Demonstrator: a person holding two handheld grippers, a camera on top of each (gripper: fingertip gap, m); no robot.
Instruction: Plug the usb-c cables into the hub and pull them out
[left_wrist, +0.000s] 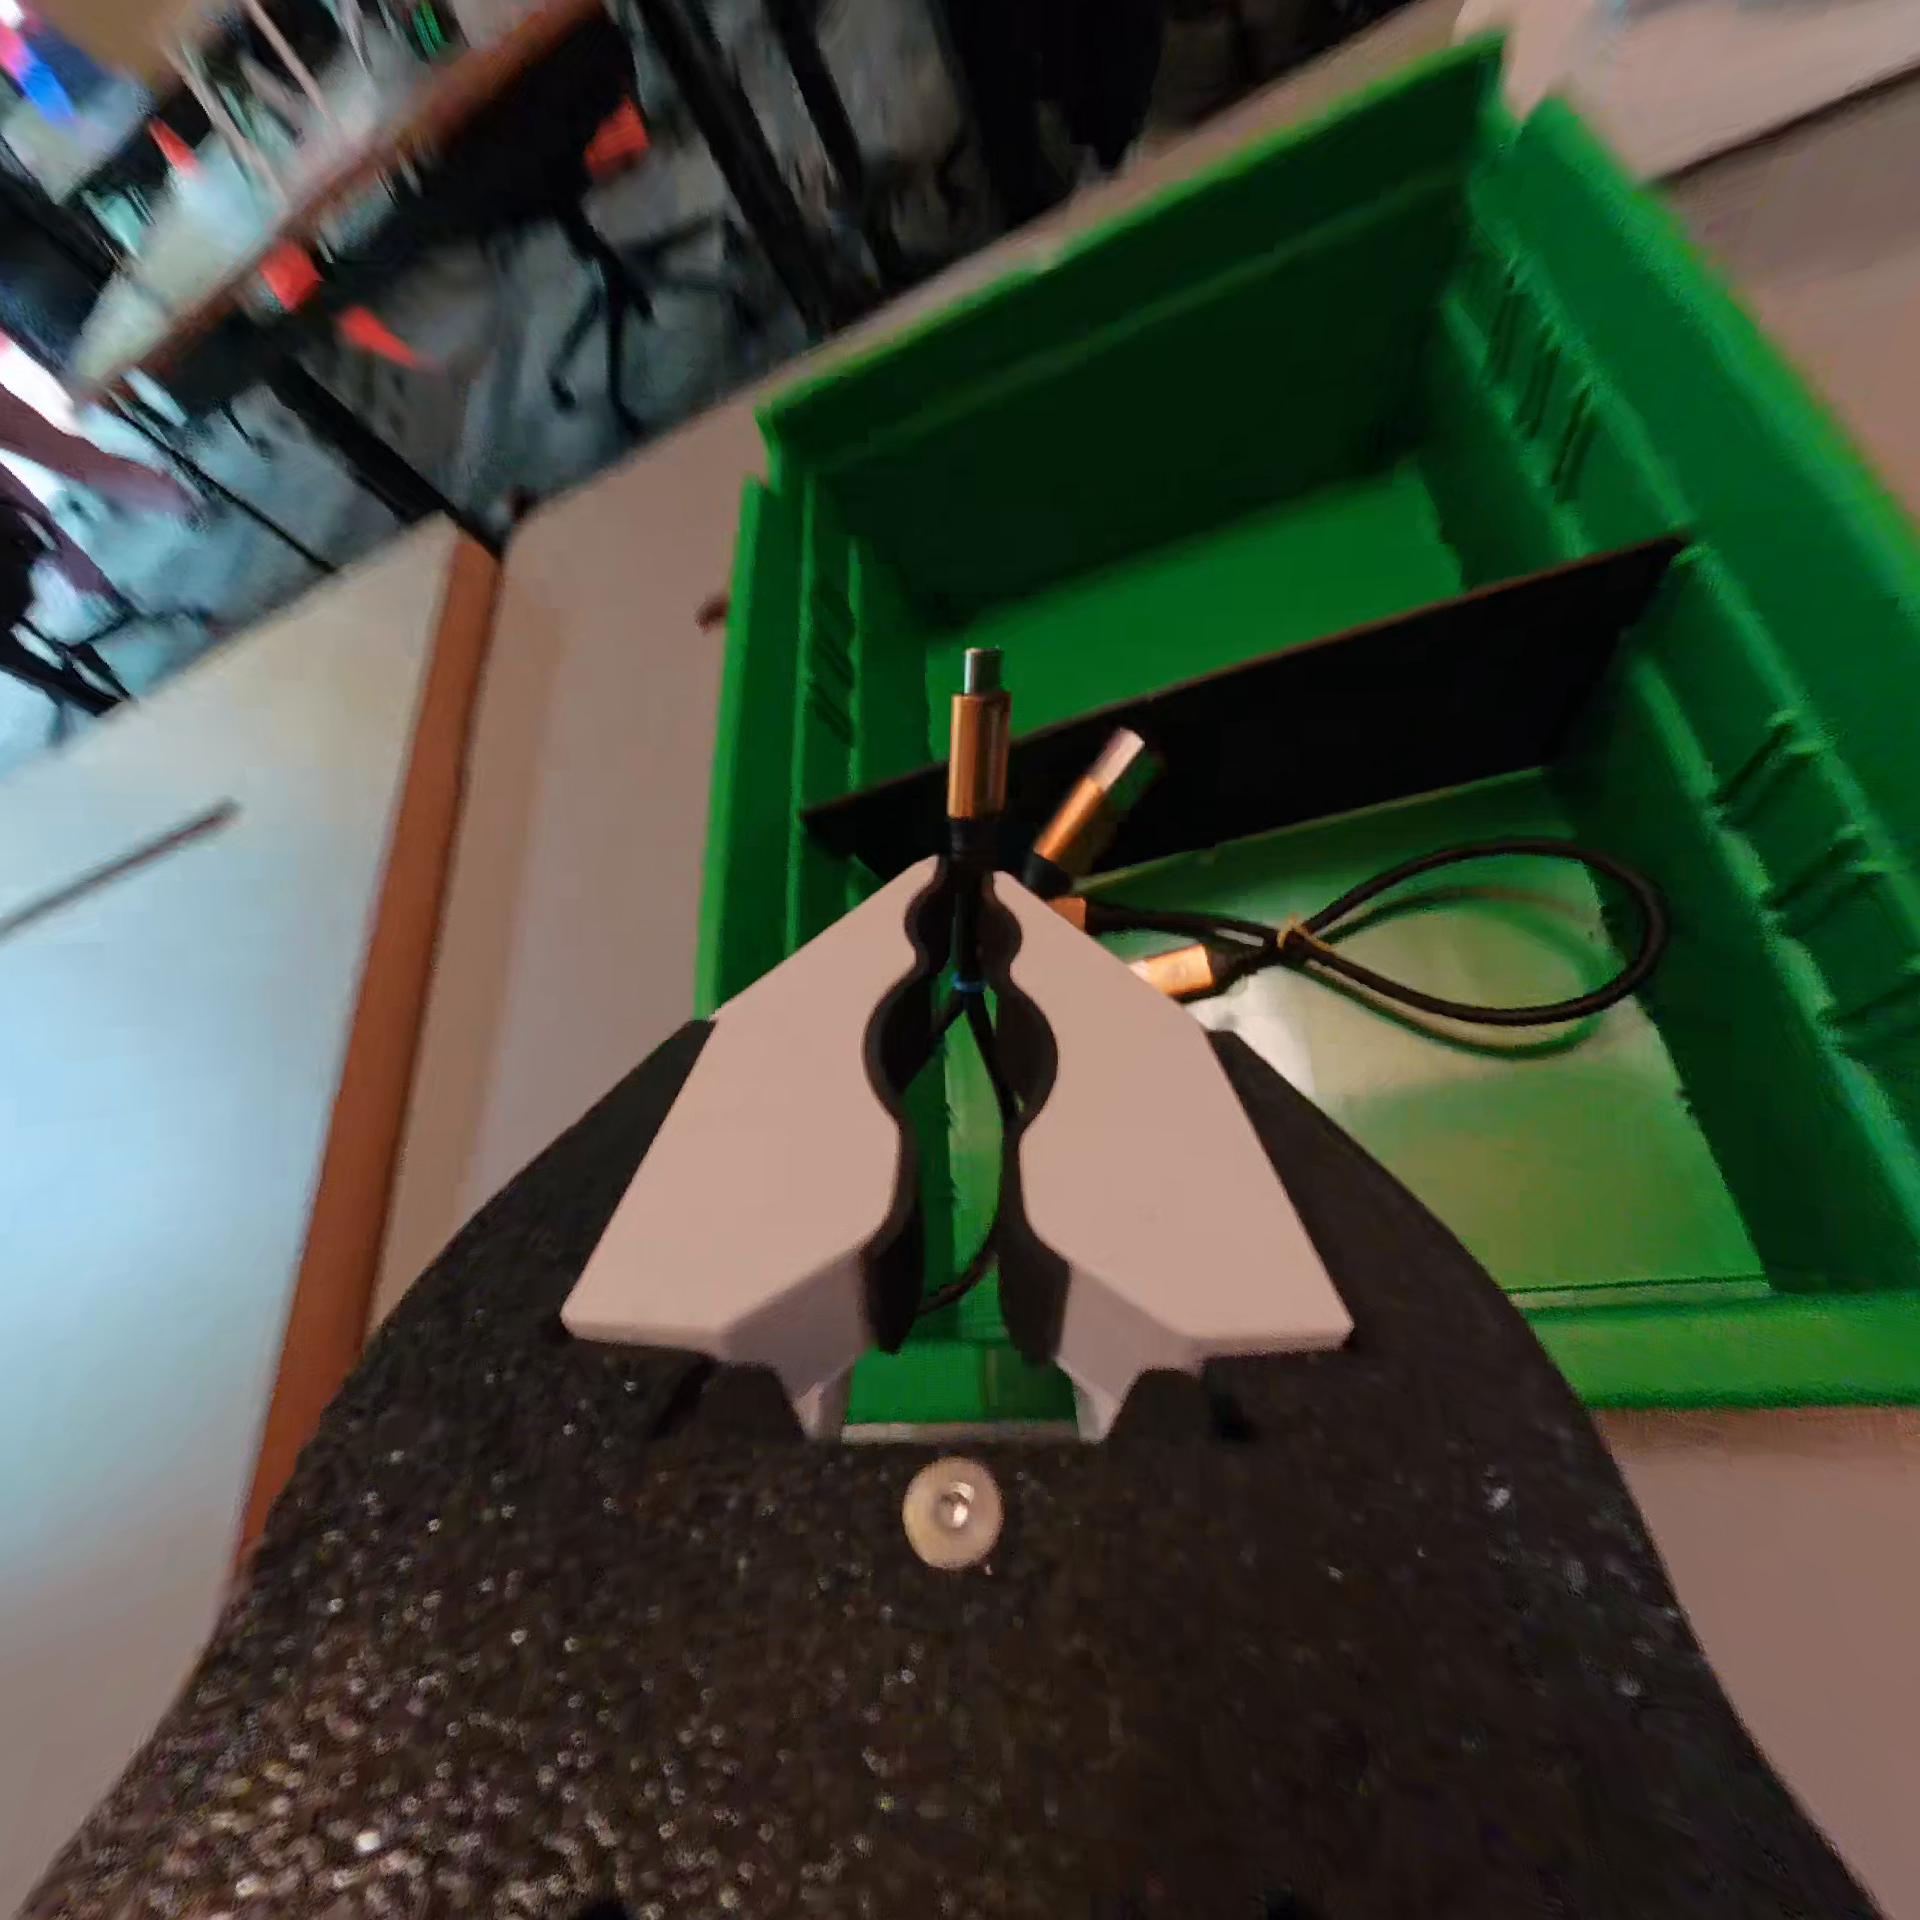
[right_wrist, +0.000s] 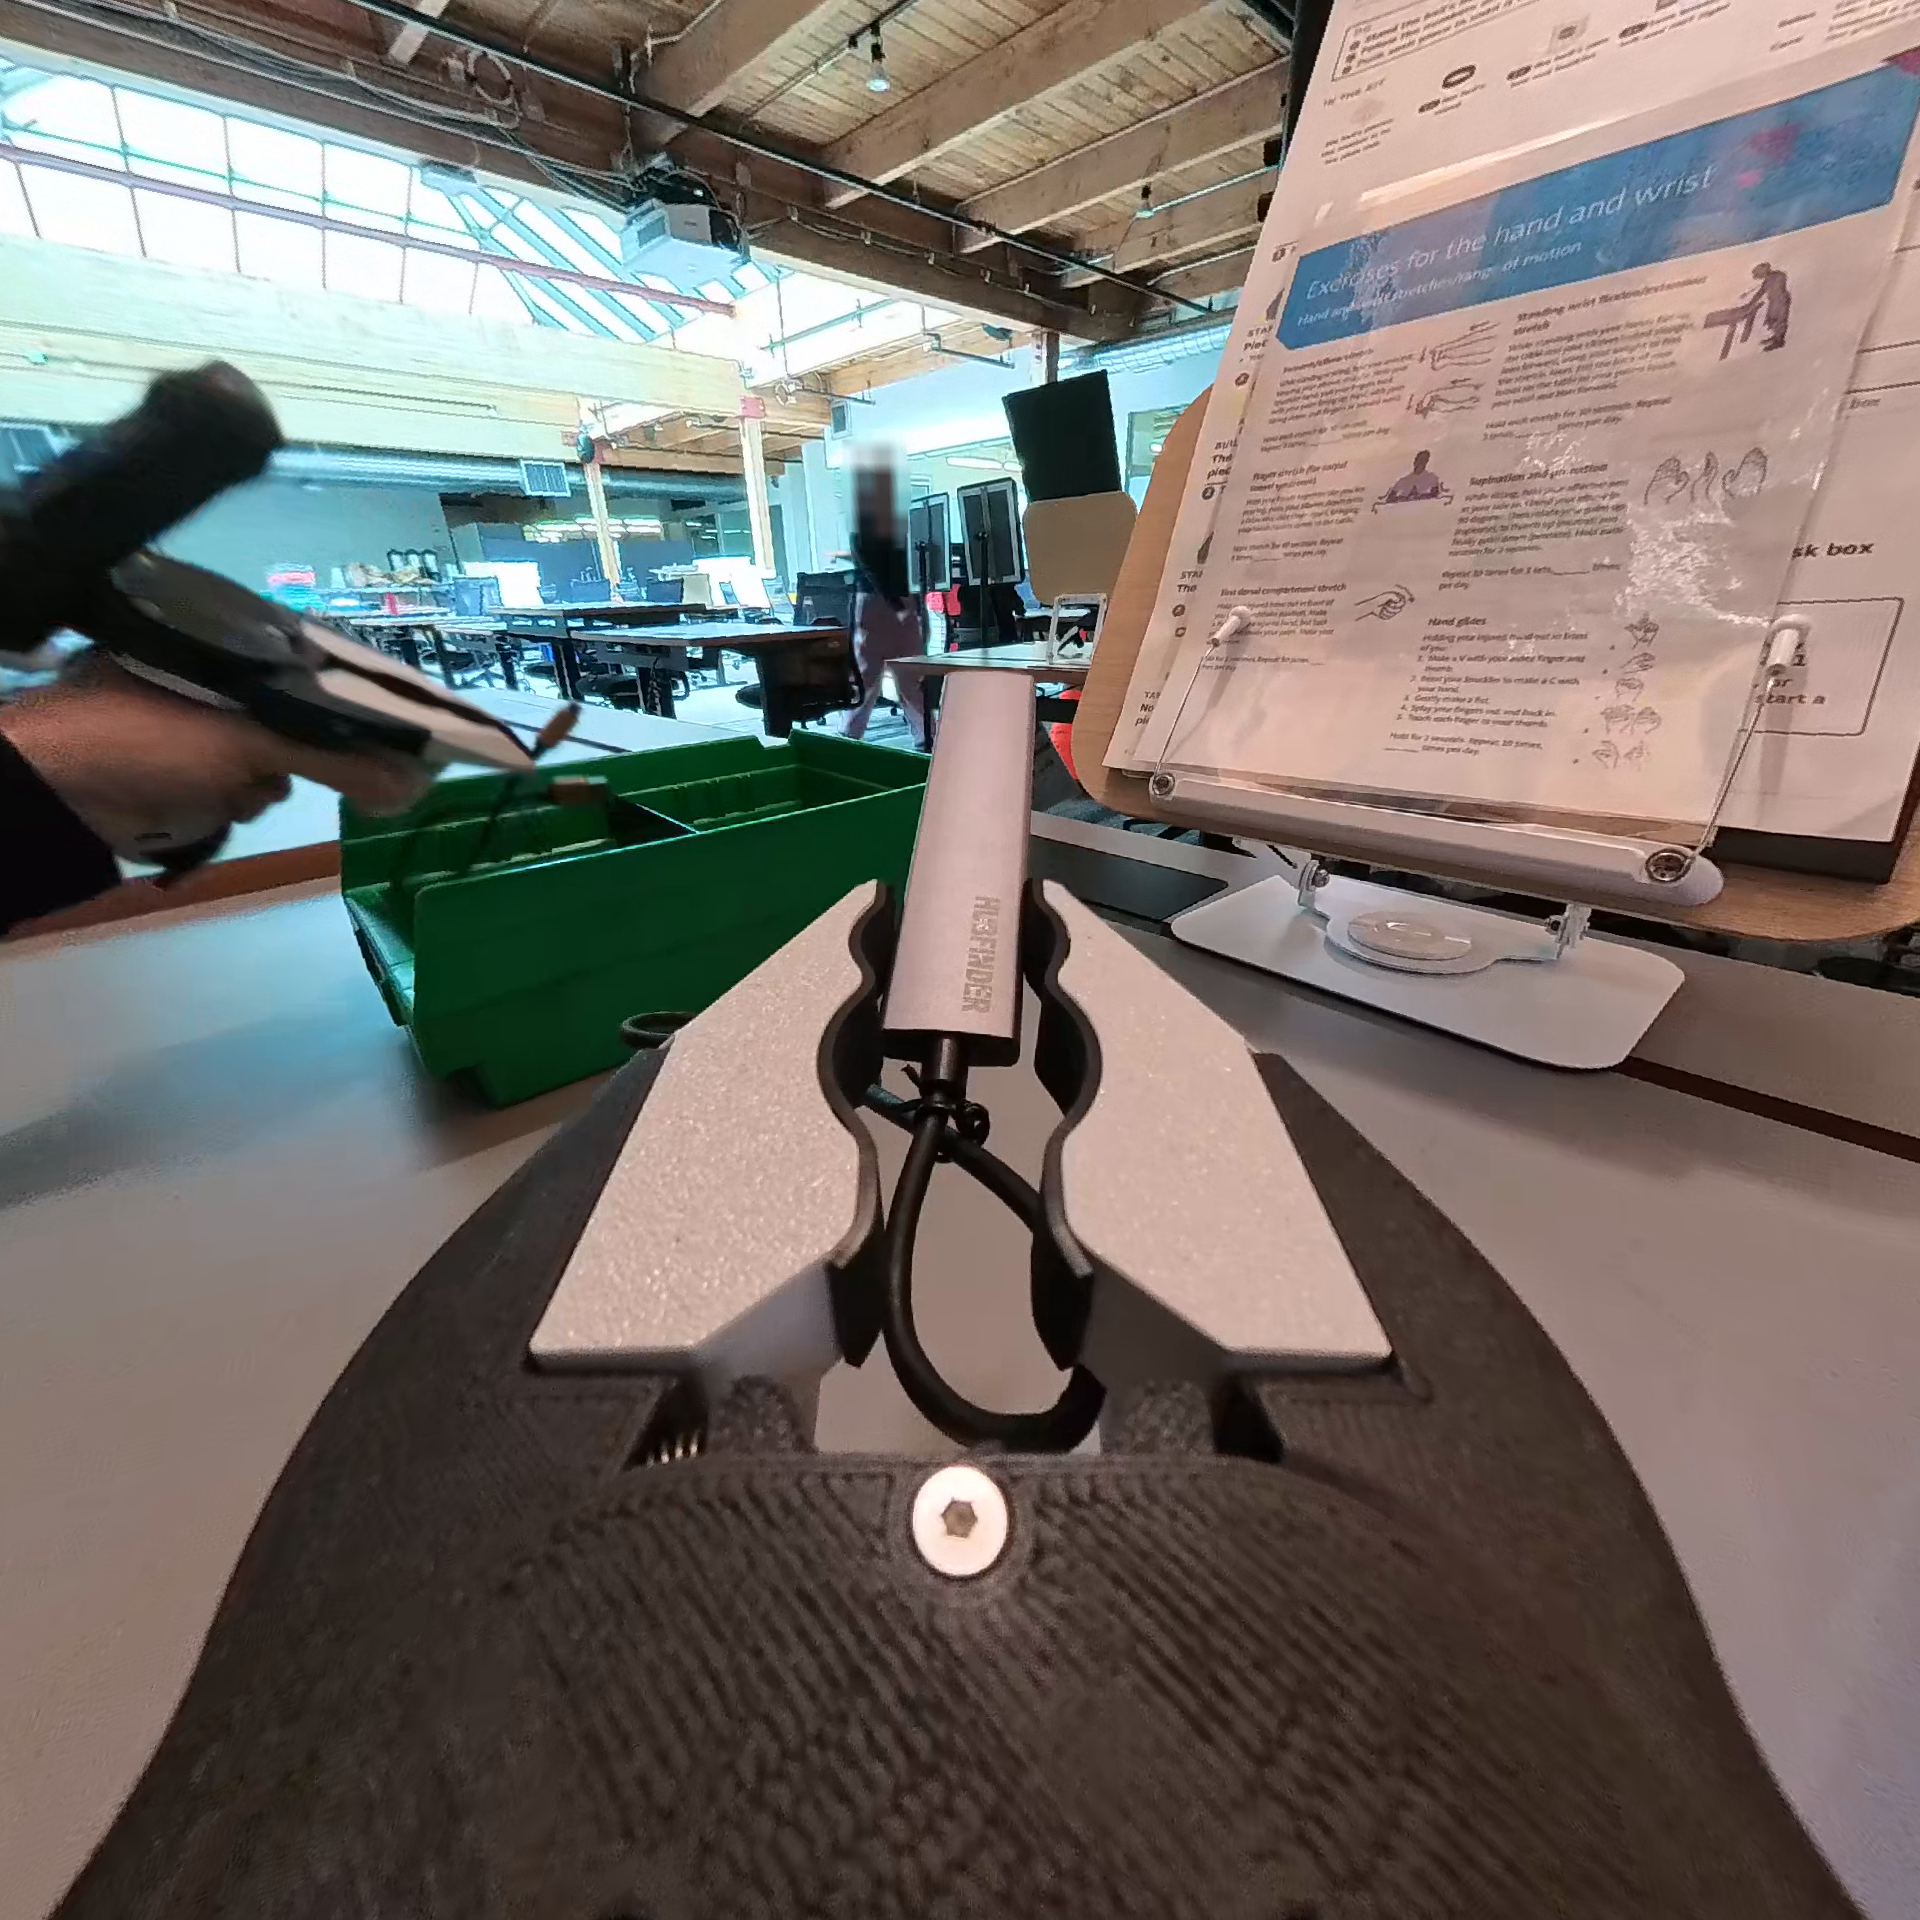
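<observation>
My left gripper (left_wrist: 966, 883) is shut on a black USB-C cable just behind its copper plug (left_wrist: 979, 753), which points forward over the green bin (left_wrist: 1818, 1039). The cable's other copper plug (left_wrist: 1096, 795) hangs beside it. A second black cable (left_wrist: 1455, 997) with copper plugs lies coiled in the bin's near compartment. My right gripper (right_wrist: 961, 914) is shut on a grey metal hub (right_wrist: 971, 831), held upright above the table, its short black lead (right_wrist: 935, 1247) looped between the fingers. The left gripper (right_wrist: 416, 717) also shows in the right wrist view, above the bin (right_wrist: 623, 925).
A black divider (left_wrist: 1351, 707) splits the bin; the far compartment looks empty. A document stand (right_wrist: 1455, 914) with laminated sheets sits at the right of the grey table (right_wrist: 208, 1195). A person walks in the office far behind. A wooden strip (left_wrist: 416, 831) runs along the table edge. About 35 cm separates my left fingertips from my right.
</observation>
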